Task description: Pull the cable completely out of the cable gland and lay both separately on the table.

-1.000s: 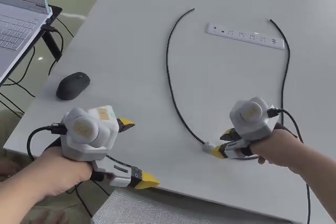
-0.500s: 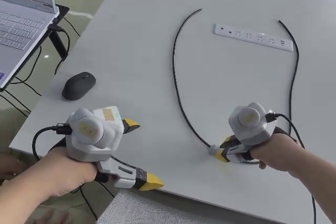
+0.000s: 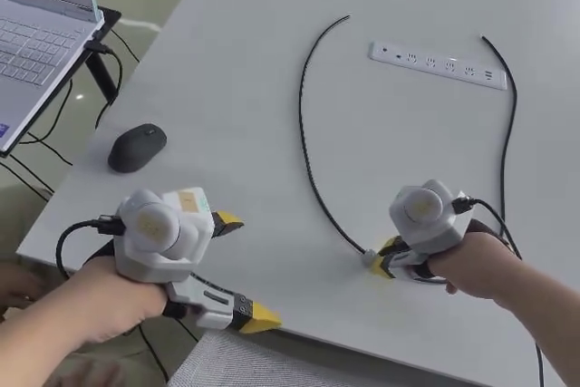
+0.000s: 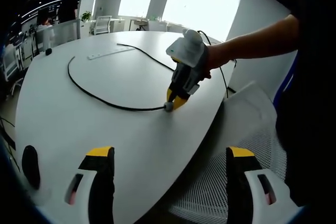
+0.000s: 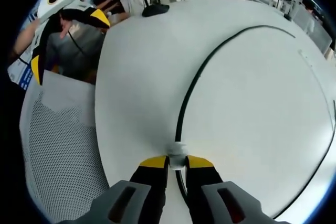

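White table (image 3: 236,88), bare over most of its middle.

Cable (image 3: 303,124): black, lies flat in one long arc from its free end near the power strip (image 3: 437,65) down to the near edge. Gland (image 3: 370,258): small, pale, on the cable's near end, resting on the table just inside that edge.

Right gripper (image 3: 379,260): low on the table by the near edge, jaws pressed onto the gland from both sides; the right gripper view has the gland (image 5: 177,156) between the yellow tips and the cable running away from it.

Left gripper (image 3: 246,269): jaws spread wide, holding nothing, well apart from the gland. It sits across the near edge, with one tip over the table and the other over a mesh chair (image 4: 226,182) beyond it.

Open room: bare surface between the arc and the mouse (image 3: 137,148), and inside the arc. Laptop (image 3: 36,43) stands off the table's left edge.
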The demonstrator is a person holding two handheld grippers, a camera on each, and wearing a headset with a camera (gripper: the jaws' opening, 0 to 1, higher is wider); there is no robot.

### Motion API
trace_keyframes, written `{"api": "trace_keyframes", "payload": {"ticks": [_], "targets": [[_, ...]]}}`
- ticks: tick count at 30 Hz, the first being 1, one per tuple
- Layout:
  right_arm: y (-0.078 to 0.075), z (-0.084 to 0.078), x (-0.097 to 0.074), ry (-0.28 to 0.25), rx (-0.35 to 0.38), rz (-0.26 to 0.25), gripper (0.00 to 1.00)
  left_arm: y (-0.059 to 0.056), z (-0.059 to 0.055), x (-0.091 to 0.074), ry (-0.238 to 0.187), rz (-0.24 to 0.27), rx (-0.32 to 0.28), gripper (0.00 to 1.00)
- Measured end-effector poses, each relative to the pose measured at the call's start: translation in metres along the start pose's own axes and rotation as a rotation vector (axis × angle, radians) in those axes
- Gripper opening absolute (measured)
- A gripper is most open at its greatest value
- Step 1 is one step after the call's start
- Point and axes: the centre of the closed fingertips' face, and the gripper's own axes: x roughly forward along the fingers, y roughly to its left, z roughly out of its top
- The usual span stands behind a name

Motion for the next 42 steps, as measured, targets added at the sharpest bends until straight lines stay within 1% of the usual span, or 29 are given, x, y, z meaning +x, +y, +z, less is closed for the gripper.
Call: {"api": "trace_keyframes", "payload": {"ticks": [5,8,10,12,15,17,20,23,25,27,28,29,35,42], "targets": [[-0.001,0.0,-0.002,0.004,-0.01,-0.022,0.07,-0.005,-0.001,0.003,0.004,-0.016,0.003,0.87],[0.002,0.002,-0.007,-0.003,-0.006,-0.019,0.07,-0.006,0.0,0.004,0.003,-0.024,0.01,0.87],[0.006,0.003,-0.011,-0.004,-0.01,-0.014,0.07,-0.006,0.003,0.005,-0.004,-0.026,0.014,0.87],[0.009,0.002,-0.015,-0.004,-0.022,-0.013,0.07,-0.004,0.007,0.006,-0.014,-0.031,0.014,0.87],[0.013,0.003,-0.023,-0.003,-0.015,-0.017,0.06,-0.004,0.013,0.008,-0.027,-0.046,0.031,0.88],[0.017,0.005,-0.029,-0.013,-0.023,-0.017,0.06,-0.004,0.02,0.009,-0.034,-0.053,0.035,0.88],[0.022,0.009,-0.039,-0.027,-0.043,-0.024,0.06,-0.007,0.03,0.011,-0.042,-0.072,0.073,0.87],[0.026,0.013,-0.049,-0.048,-0.061,-0.035,0.06,-0.007,0.039,0.017,-0.048,-0.088,0.092,0.87],[0.031,0.016,-0.056,-0.059,-0.075,-0.039,0.06,-0.011,0.048,0.021,-0.066,-0.105,0.096,0.88],[0.036,0.017,-0.063,-0.067,-0.087,-0.039,0.06,-0.014,0.053,0.027,-0.073,-0.123,0.108,0.87],[0.038,0.017,-0.066,-0.067,-0.095,-0.04,0.06,-0.018,0.06,0.031,-0.111,-0.149,0.085,0.87],[0.04,0.017,-0.068,-0.069,-0.103,-0.042,0.06,-0.018,0.061,0.034,-0.113,-0.151,0.072,0.87],[0.053,0.023,-0.079,-0.092,-0.123,-0.049,0.06,-0.024,0.065,0.052,-0.098,-0.184,0.125,0.84],[0.066,0.027,-0.083,-0.09,-0.186,-0.047,0.06,-0.031,0.073,0.061,-0.109,-0.223,0.152,0.79]]}}
